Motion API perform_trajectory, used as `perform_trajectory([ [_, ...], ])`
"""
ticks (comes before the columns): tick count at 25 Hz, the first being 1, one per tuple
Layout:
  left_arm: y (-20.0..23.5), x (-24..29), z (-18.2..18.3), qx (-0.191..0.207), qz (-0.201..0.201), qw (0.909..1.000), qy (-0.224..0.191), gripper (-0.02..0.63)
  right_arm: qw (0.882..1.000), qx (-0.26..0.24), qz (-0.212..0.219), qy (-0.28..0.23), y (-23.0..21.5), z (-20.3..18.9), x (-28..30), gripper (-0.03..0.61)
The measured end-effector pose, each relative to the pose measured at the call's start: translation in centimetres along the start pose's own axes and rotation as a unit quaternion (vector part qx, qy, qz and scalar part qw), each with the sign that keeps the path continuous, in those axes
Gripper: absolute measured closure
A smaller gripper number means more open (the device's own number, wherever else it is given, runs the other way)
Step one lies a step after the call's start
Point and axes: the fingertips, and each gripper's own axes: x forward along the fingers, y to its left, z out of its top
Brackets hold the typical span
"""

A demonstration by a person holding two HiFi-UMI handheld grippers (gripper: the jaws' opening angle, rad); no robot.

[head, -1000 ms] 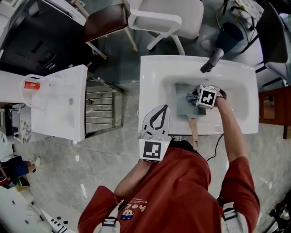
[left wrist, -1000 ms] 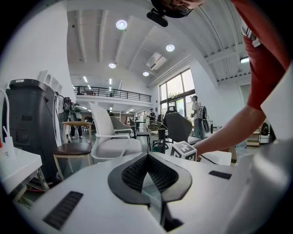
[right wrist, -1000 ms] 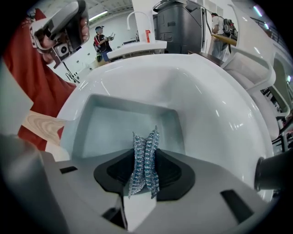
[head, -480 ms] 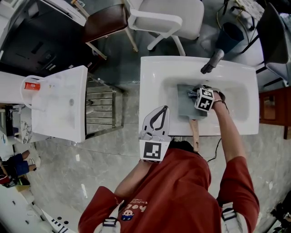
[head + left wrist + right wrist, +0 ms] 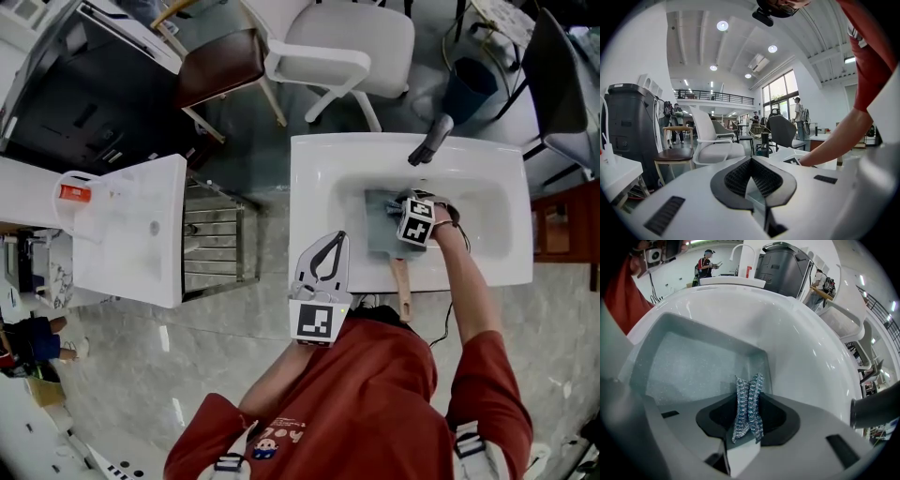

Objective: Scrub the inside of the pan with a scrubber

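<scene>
A square grey pan (image 5: pixel 380 225) with a wooden handle (image 5: pixel 402 285) lies in the white sink (image 5: pixel 328 178). My right gripper (image 5: pixel 401 208) hangs over the pan's far right part, shut on a silvery-blue mesh scrubber (image 5: pixel 749 405) that is pinched between the jaws. In the right gripper view the pan's speckled floor (image 5: pixel 689 369) spreads out to the left of the scrubber. My left gripper (image 5: pixel 326 246) is held at the sink's near edge, away from the pan, its jaws closed with nothing between them (image 5: pixel 751 165).
A dark faucet (image 5: pixel 429 141) stands at the sink's far rim. A white chair (image 5: pixel 342 42) and a brown stool (image 5: pixel 217 58) stand beyond the sink. To the left is a white counter (image 5: pixel 131 230) and a metal rack (image 5: pixel 217 239).
The right gripper with the scrubber has shifted a little to the left and toward the far side over the pan. The left gripper has stayed put.
</scene>
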Motion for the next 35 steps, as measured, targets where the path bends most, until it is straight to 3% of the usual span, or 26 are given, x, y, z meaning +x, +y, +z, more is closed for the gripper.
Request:
perform_trajectory([
  [6,-0.2,0.3,1.5,0.037,-0.007,0.999,-0.026,0.603,0.998,0.064,-0.021,0.0,-0.6,0.0,-0.8,0.433],
  [10,-0.4,0.1,2.3,0.035,-0.008,0.9988,-0.033,0.603,0.991,0.119,-0.053,-0.038,-0.8,0.8,-4.5,0.43],
  [15,-0.2,0.3,2.5,0.031,-0.009,0.999,-0.031,0.603,0.97,0.173,-0.131,-0.106,-0.9,3.0,-11.7,0.428],
  [19,-0.5,0.4,2.8,0.032,-0.011,0.9988,-0.034,0.603,0.95,0.223,-0.157,-0.154,0.8,3.2,-16.4,0.425],
  [22,-0.4,0.6,3.4,0.039,-0.009,0.9983,-0.044,0.603,0.923,0.27,-0.18,-0.208,1.6,3.1,-20.2,0.425],
  [26,1.2,0.6,4.8,0.041,0.007,0.9977,-0.055,0.603,0.867,0.325,-0.229,-0.299,1.9,3.5,-26.5,0.42],
  [31,1.8,0.2,7.5,0.055,0.007,0.9954,-0.078,0.603,0.809,0.32,-0.307,-0.386,1.2,3.9,-34.3,0.417],
  [35,2.7,-1.1,10.1,0.066,0.023,0.9921,-0.104,0.603,0.755,0.3,-0.386,-0.437,0.7,4.2,-40.6,0.411],
])
